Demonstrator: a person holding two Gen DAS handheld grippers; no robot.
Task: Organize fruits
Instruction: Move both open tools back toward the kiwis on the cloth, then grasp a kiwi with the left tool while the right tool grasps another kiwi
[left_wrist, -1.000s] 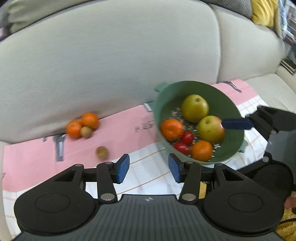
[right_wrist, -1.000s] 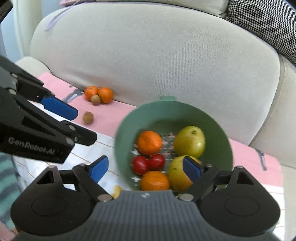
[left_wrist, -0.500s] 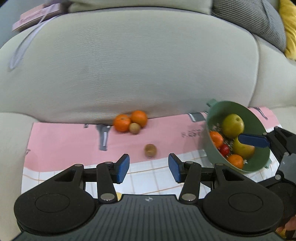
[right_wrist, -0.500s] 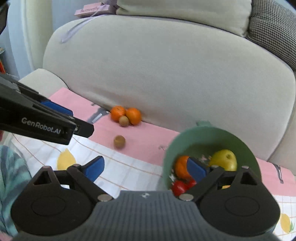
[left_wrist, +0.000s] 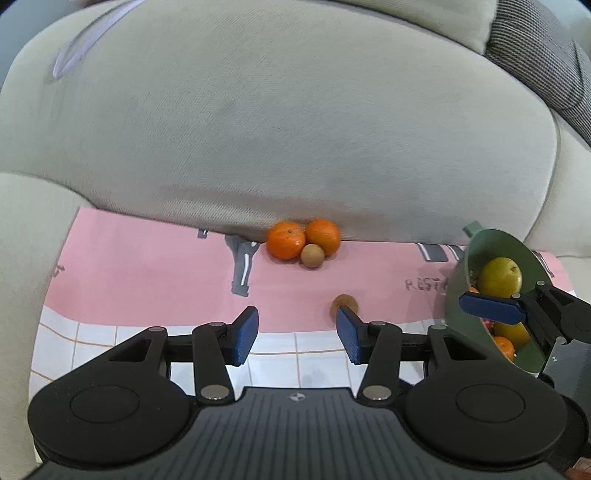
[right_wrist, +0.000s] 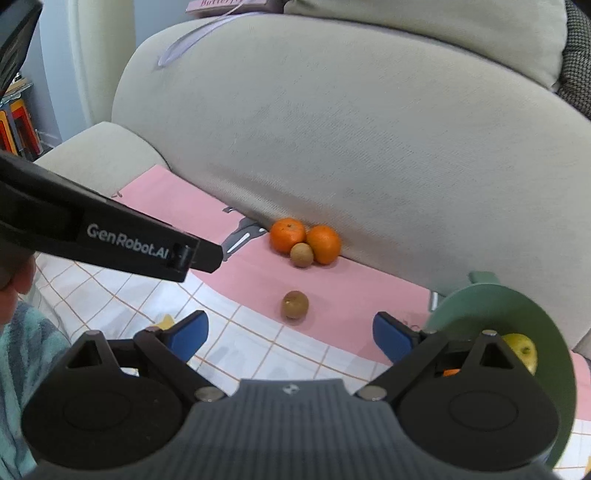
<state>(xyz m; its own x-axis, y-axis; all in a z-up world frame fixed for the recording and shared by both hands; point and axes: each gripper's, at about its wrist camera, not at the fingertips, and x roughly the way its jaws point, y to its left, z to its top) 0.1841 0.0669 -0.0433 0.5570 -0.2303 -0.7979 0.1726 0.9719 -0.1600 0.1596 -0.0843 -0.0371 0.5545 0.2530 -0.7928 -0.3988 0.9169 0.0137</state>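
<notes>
1. Between the spread pads of the right hand-held gripper, whose jaws have just been opening, nothing is held; the lone kiwi lies just ahead.
2. The left hand-held gripper hangs half-spread, empty.
3. Judged step: reaching for loose fruit; next, descend over that kiwi.
4. Beyond, two tangerines and another kiwi crowd the sofa back, cramped. The green bowl sits right.
</notes>
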